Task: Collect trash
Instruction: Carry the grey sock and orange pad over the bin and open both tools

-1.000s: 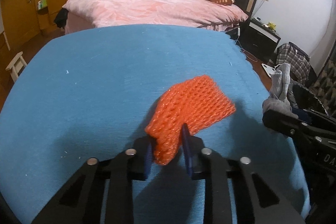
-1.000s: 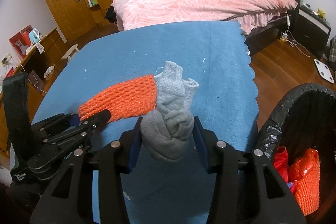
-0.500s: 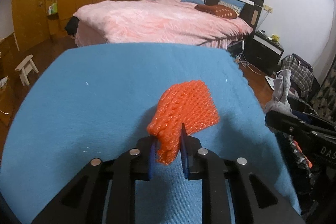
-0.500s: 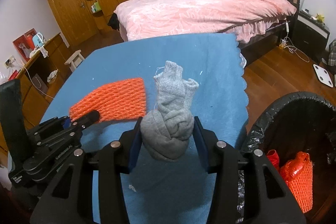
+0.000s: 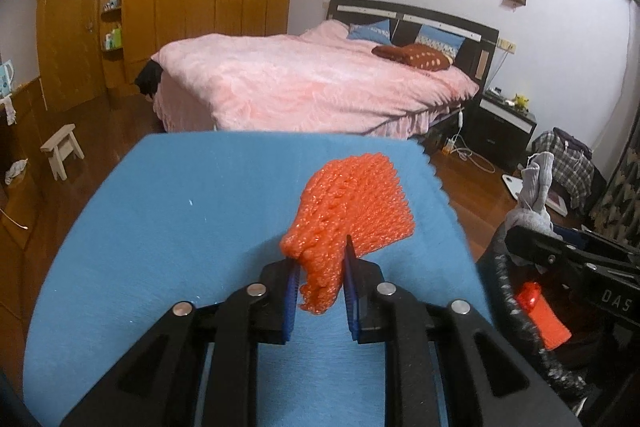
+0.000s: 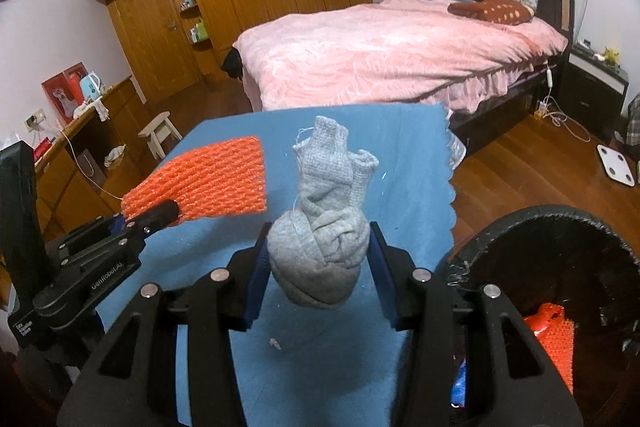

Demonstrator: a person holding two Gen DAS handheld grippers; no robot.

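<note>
The blue cloth-covered table point(image 5: 168, 219) now sits lower and farther under both tools than a second ago, with more of the pink bed point(image 5: 304, 87) and wooden floor showing beyond its far edge; both hands have lifted their loads clear of the surface, so the pick-up stage looks finished and the carry to the bin comes next; the black-lined trash bin point(image 6: 560, 227) lies just to the right of the right gripper point(image 6: 320, 267) and below it, already holding orange netting and a red scrap, and its rim has come further into that view than before; the right gripper clamps the knotted grey sock point(image 6: 320, 259) between its blue pads, the bundle filling the gap and its loose ends standing up ahead of the fingertips, the hold unchanged over the second; the left gripper point(image 5: 320, 287), off to the left of the right one, pinches the near edge of the orange foam net point(image 5: 352, 211), jaws nearly together on the thin crumpled hem, the rest of the sheet fanning forward and drooping slightly in the air above the cloth; my reading is that the sock, nearest the bin, goes in first.
</note>
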